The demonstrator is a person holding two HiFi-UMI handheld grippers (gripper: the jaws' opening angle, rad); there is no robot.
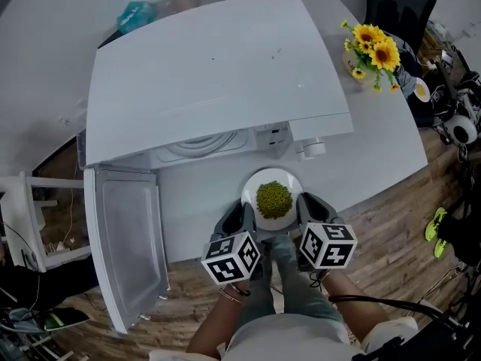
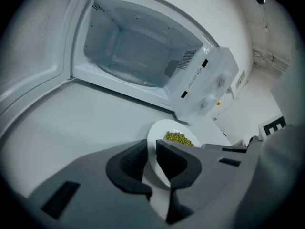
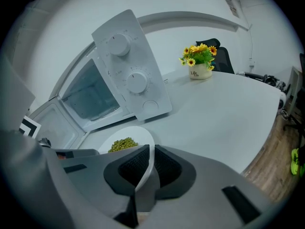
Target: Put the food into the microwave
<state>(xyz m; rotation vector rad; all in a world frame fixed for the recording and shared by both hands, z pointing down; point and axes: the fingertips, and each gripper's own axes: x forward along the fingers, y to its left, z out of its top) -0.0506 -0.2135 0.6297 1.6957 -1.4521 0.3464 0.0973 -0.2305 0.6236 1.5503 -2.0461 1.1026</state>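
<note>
I hold a white plate (image 1: 271, 176) with both grippers, just in front of the microwave (image 1: 218, 74). A small heap of green food (image 1: 273, 199) sits in the middle of the plate, so the food is outside the microwave, near the right end of its front. The left gripper (image 2: 150, 150) pinches the plate's left rim, and its two dark jaws are pressed onto the thin white edge. The right gripper (image 3: 151, 152) pinches the right rim the same way, with the edge squeezed between its jaws. I cannot tell if the plate rests on the table (image 1: 376, 145) or hangs just above it.

The microwave is white and stands on this table. Its door (image 1: 128, 247) is wide open and swings out from the microwave's left side, past the table edge. The left gripper view looks straight into the white box inside the microwave, which has a round tray on its floor. Two round knobs (image 3: 128, 63) sit one above the other on the panel at the right of the microwave's front. A pot of yellow sunflowers (image 1: 373, 50) stands on the table to the right of the microwave, well apart from it, and a black chair (image 1: 398, 6) is behind the flowers. A wooden floor (image 1: 391, 247) shows in front of the microwave, past the table edge.
</note>
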